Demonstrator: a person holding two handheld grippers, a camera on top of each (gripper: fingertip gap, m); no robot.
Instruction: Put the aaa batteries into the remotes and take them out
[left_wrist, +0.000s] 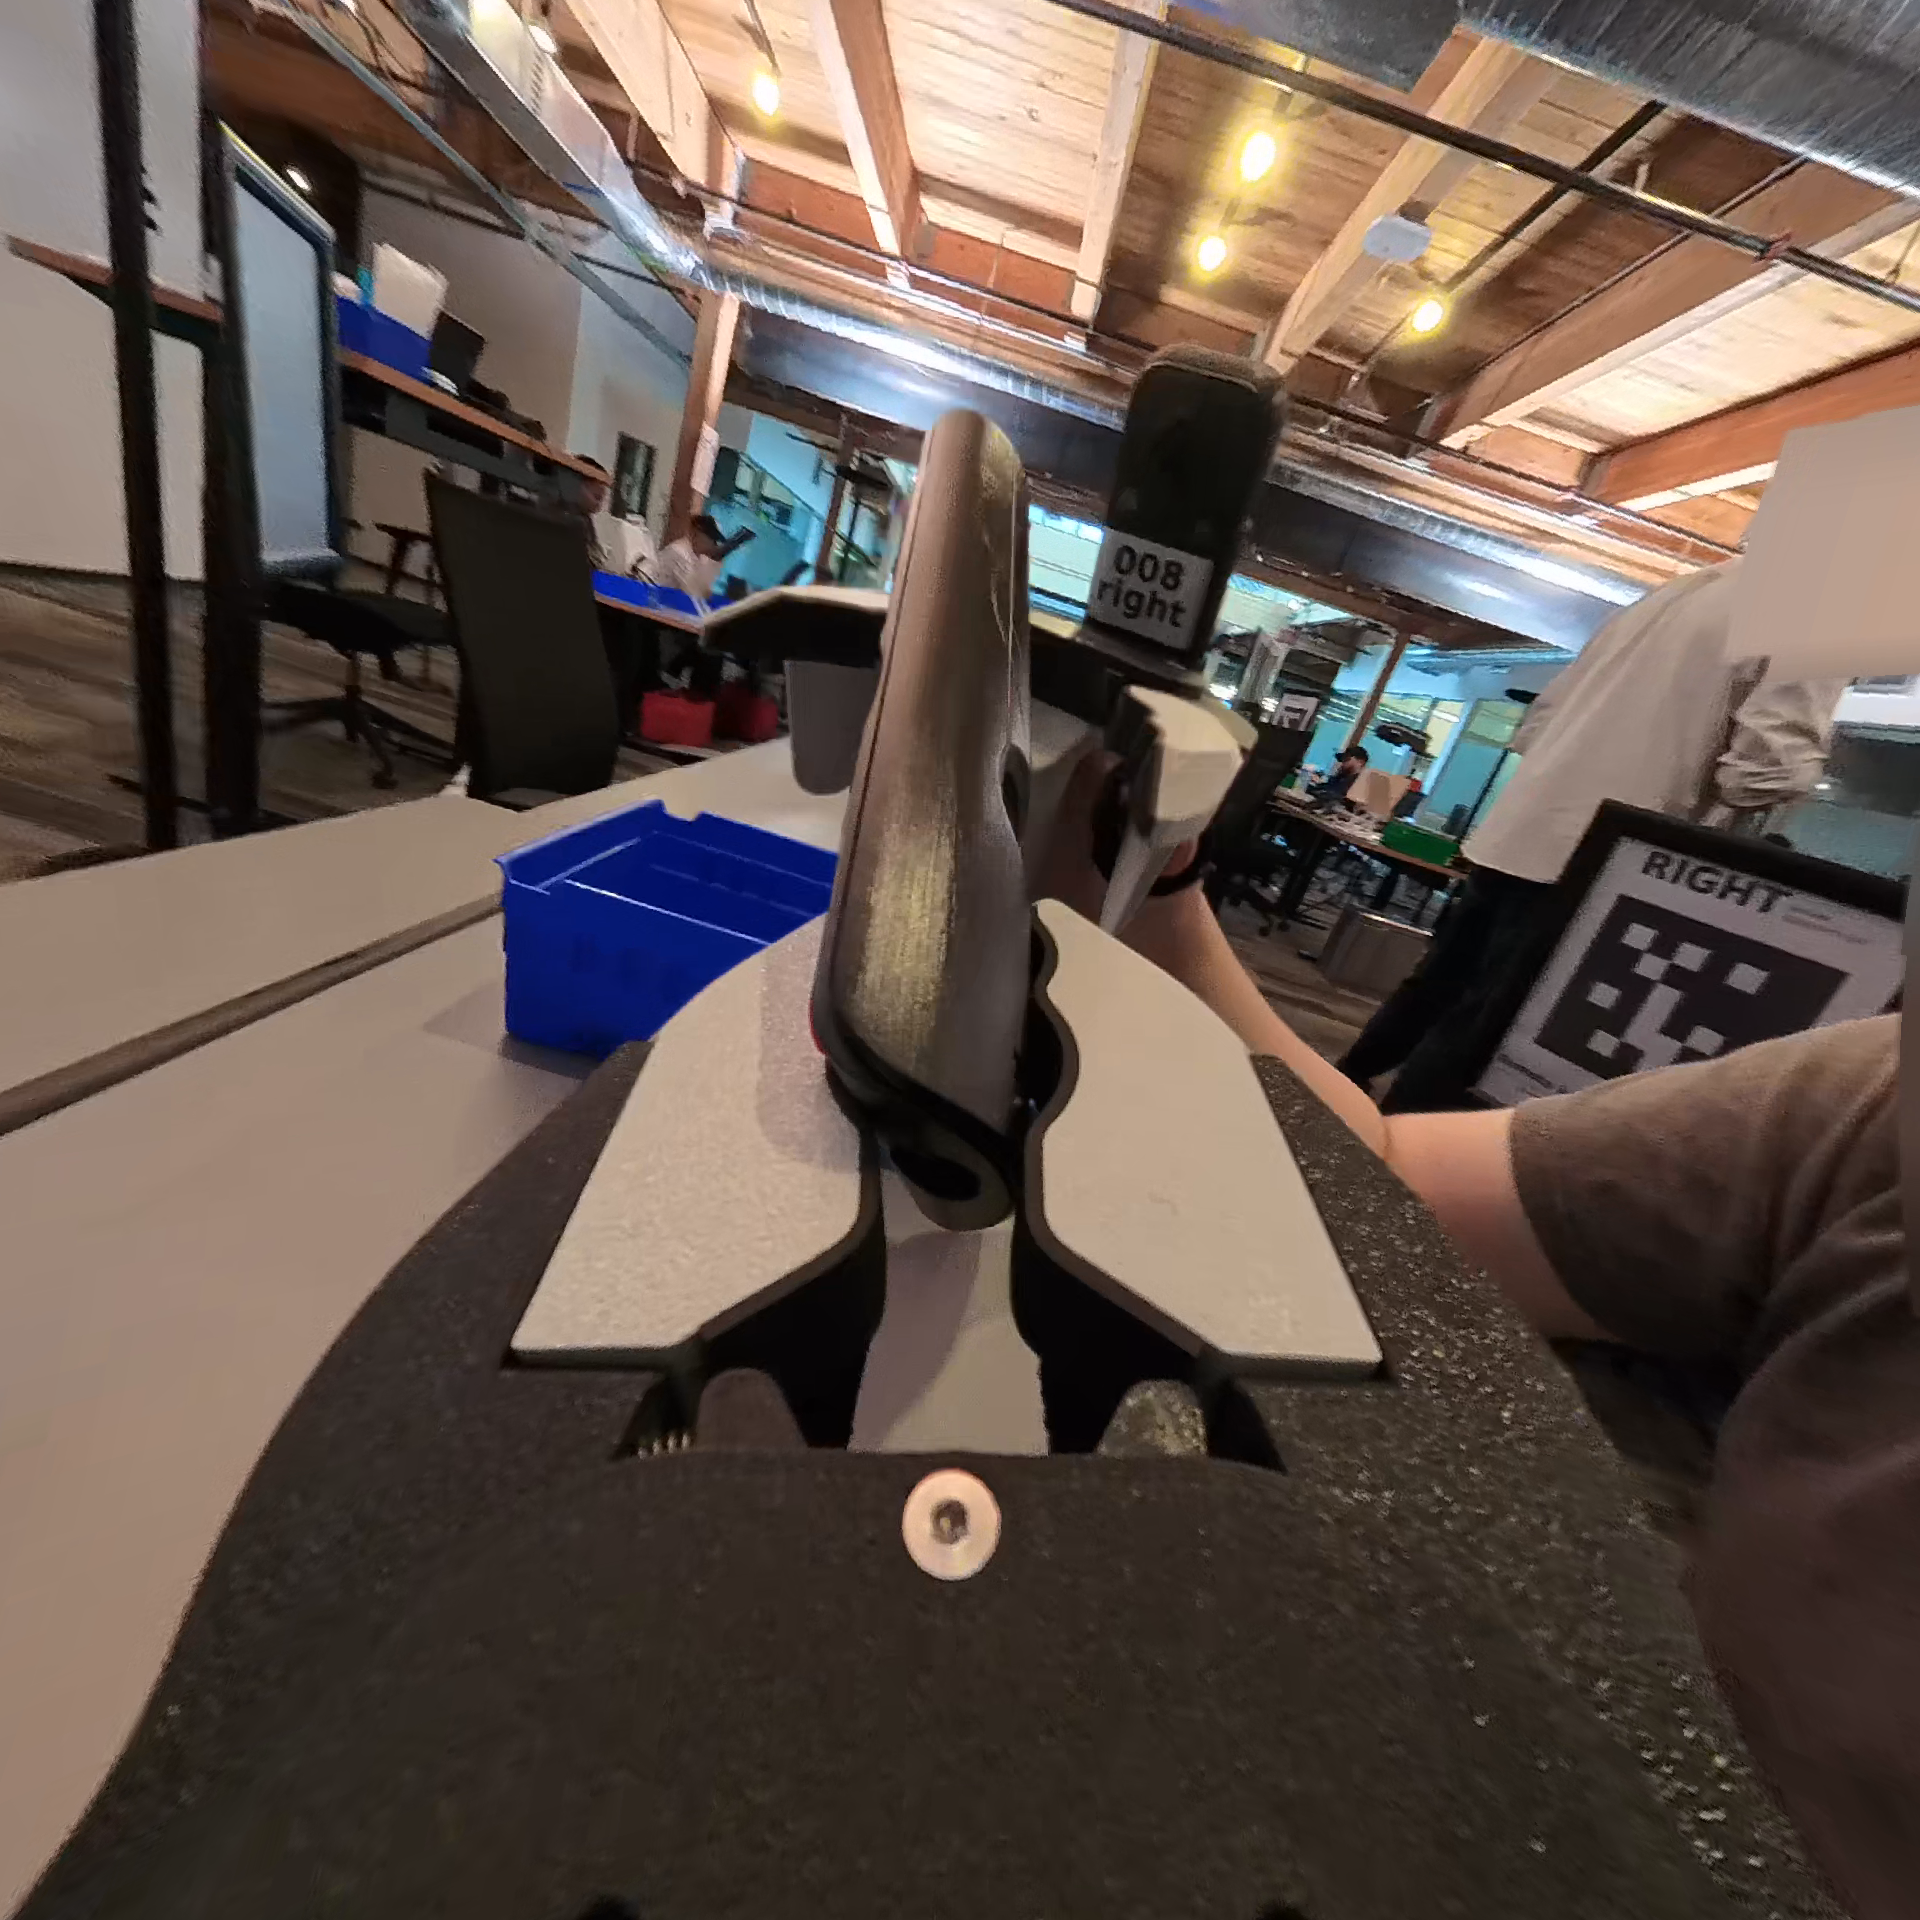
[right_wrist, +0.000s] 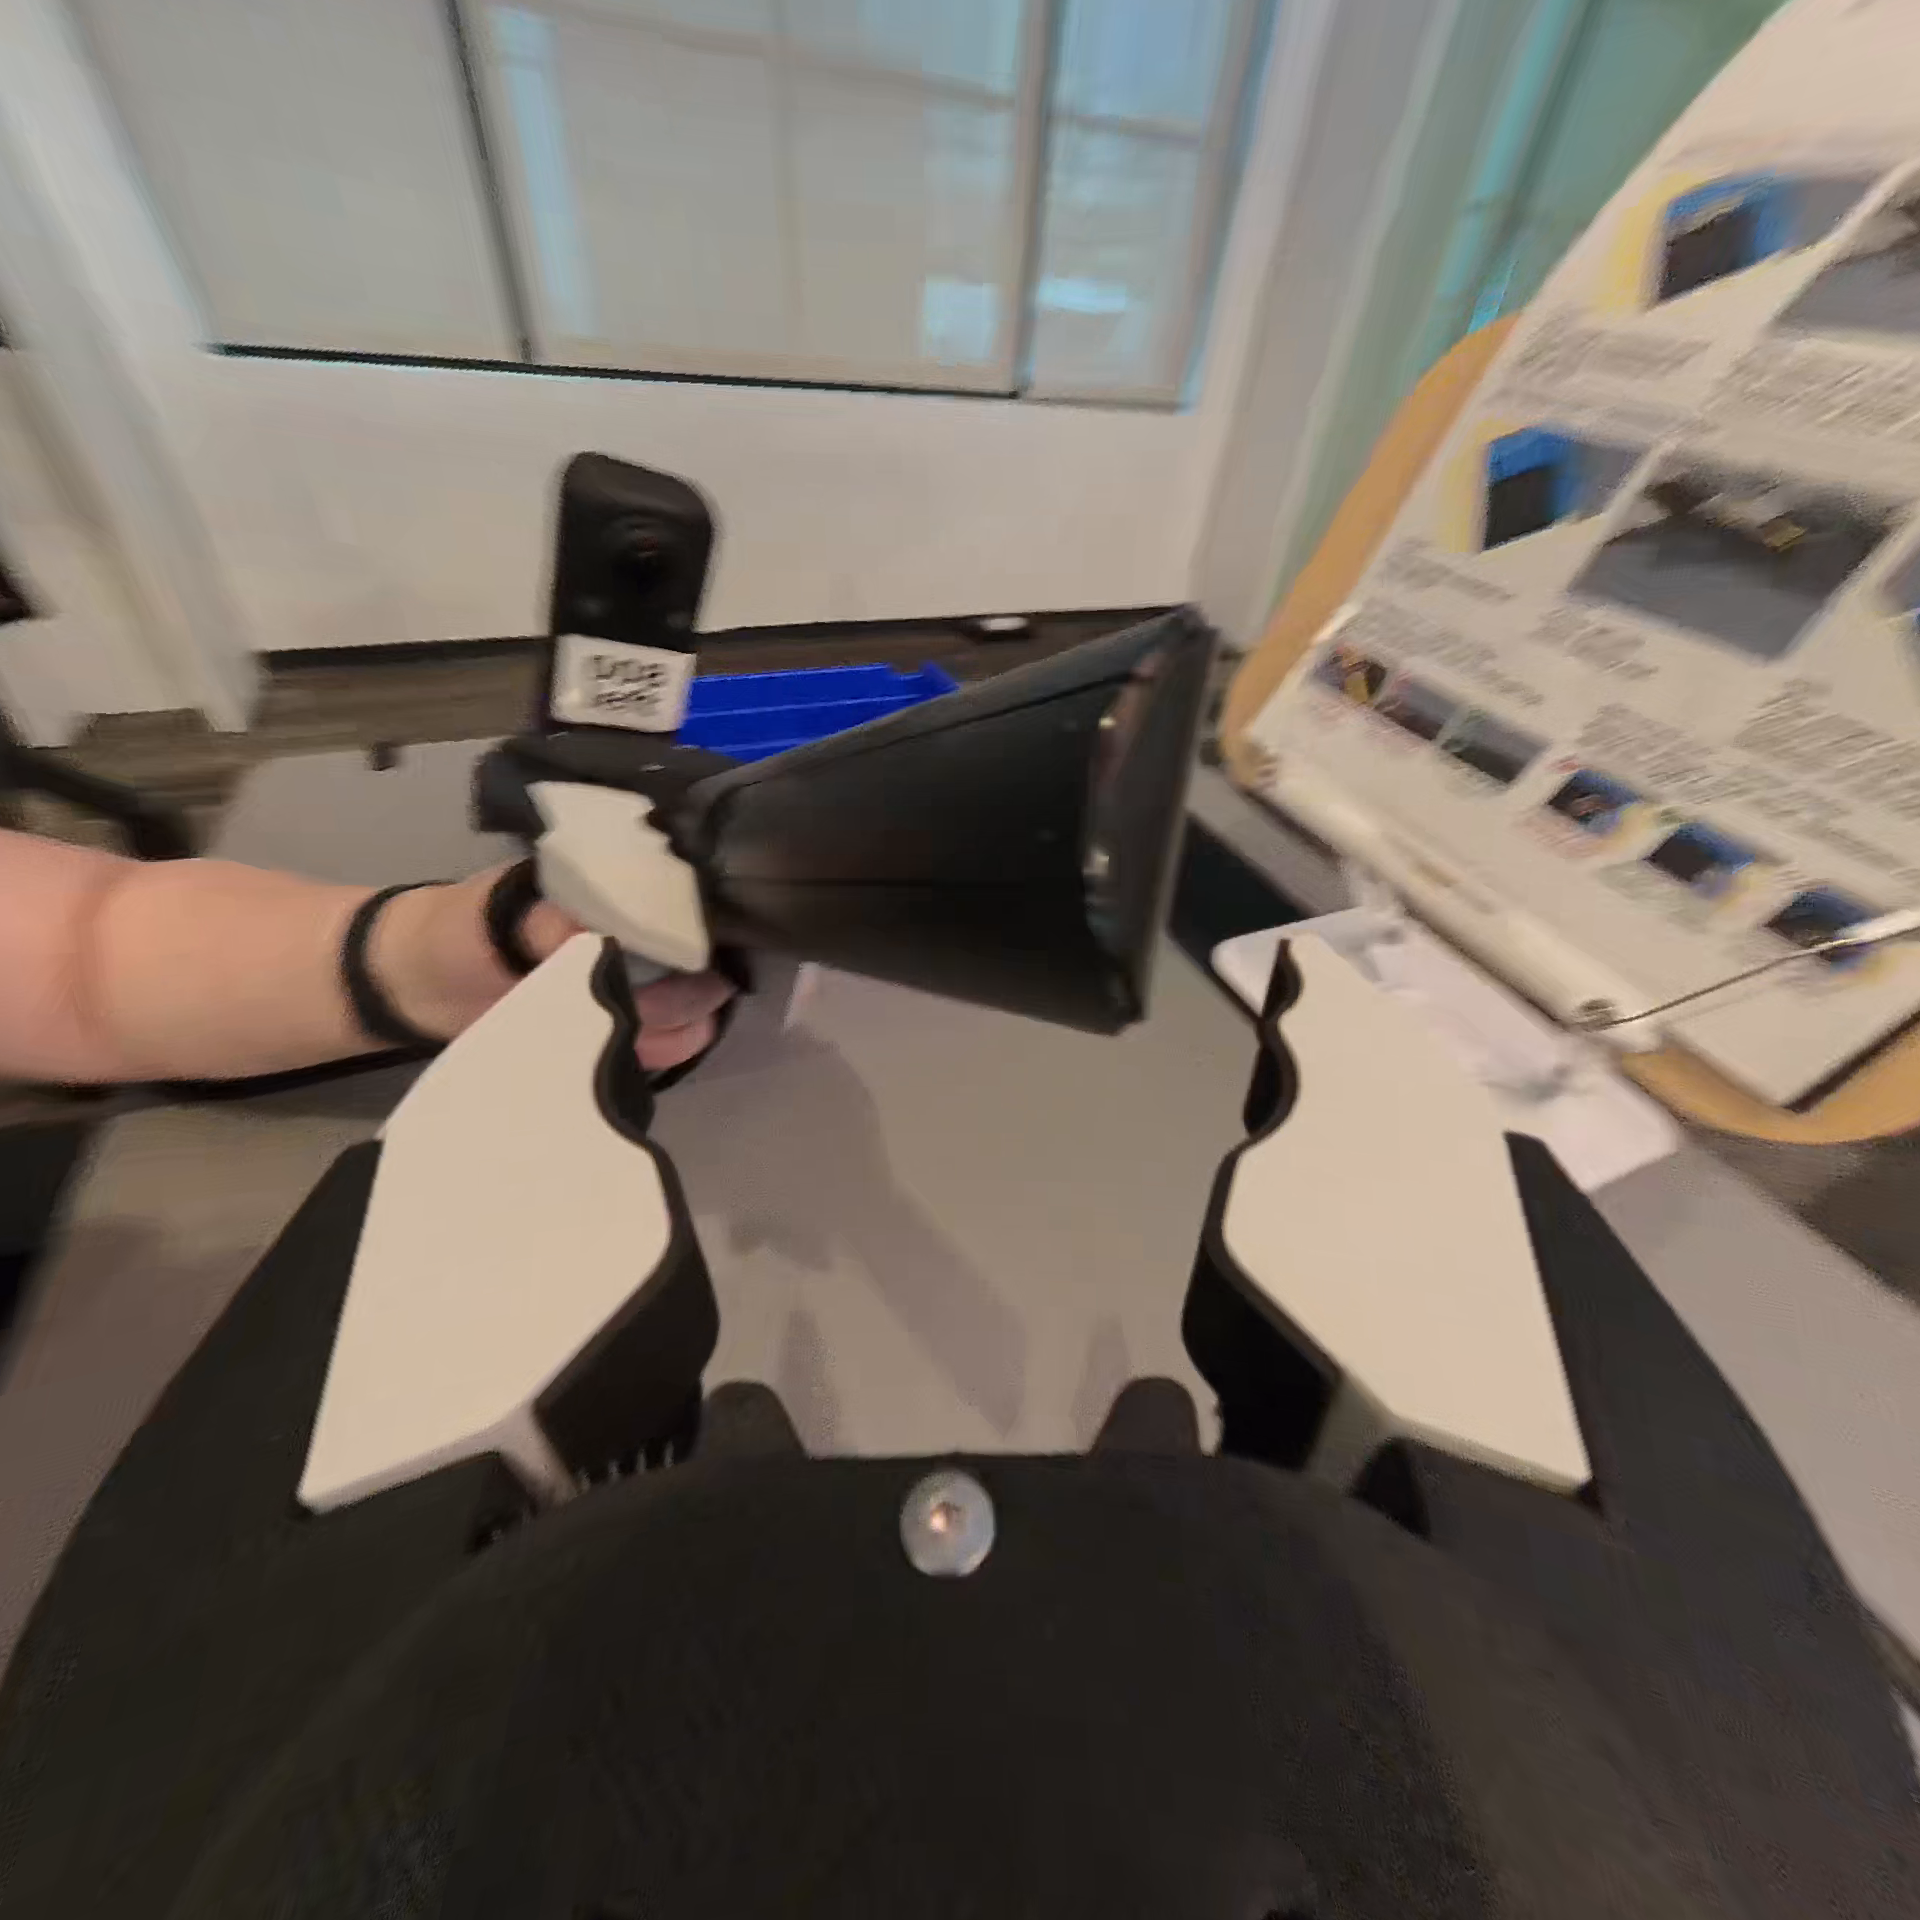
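Observation:
My left gripper (left_wrist: 920, 925) is shut on the lower end of a black remote (left_wrist: 925, 727) and holds it upright above the grey table (left_wrist: 208, 1143). In the right wrist view the left gripper (right_wrist: 665, 862) shows ahead, held by a hand, with the remote (right_wrist: 935, 852) sticking out to the right. My right gripper (right_wrist: 943, 951) is open and empty, just short of the remote, its fingers (right_wrist: 499, 1195) spread wide. It also shows beyond the remote in the left wrist view (left_wrist: 1039, 717). No battery is in view.
A blue plastic bin (left_wrist: 665, 914) stands on the table behind the remote; it also shows in the right wrist view (right_wrist: 790, 696). A picture board (right_wrist: 1610, 675) leans at the right. A framed marker sign (left_wrist: 1704, 966) and a person's arm (left_wrist: 1662, 1195) are at the right.

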